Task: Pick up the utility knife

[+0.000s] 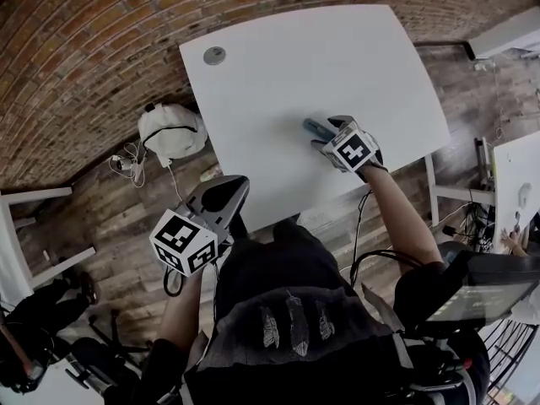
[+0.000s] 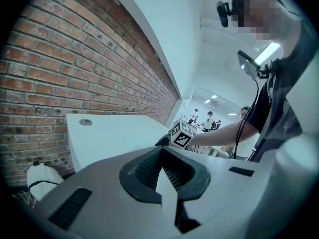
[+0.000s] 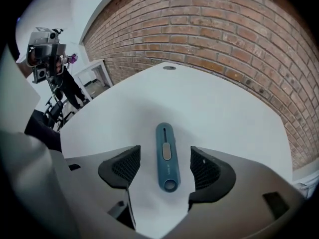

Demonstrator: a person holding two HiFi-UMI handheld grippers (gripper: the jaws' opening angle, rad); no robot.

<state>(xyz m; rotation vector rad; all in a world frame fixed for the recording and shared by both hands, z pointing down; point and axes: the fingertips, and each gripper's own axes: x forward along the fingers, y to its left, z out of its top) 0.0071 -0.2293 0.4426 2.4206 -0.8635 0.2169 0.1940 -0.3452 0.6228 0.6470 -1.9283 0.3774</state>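
Observation:
A blue utility knife point(image 3: 166, 157) with a grey slider lies flat on the white table point(image 3: 209, 103), its ring end towards the camera. My right gripper point(image 3: 164, 167) is open and points steeply down at it, one pad on either side of the knife, neither touching it. In the head view the knife point(image 1: 318, 129) pokes out just left of the right gripper point(image 1: 336, 136) near the table's near edge. My left gripper point(image 1: 226, 194) hangs off the table's near-left edge; its black pads point(image 2: 149, 168) are pressed together with nothing between them.
A round grey grommet point(image 1: 214, 55) sits at the table's far left corner. A white backpack point(image 1: 171, 131) and cables lie on the floor left of the table. A brick wall point(image 3: 224, 29) runs behind it. A second white table point(image 1: 519, 188) stands at the right.

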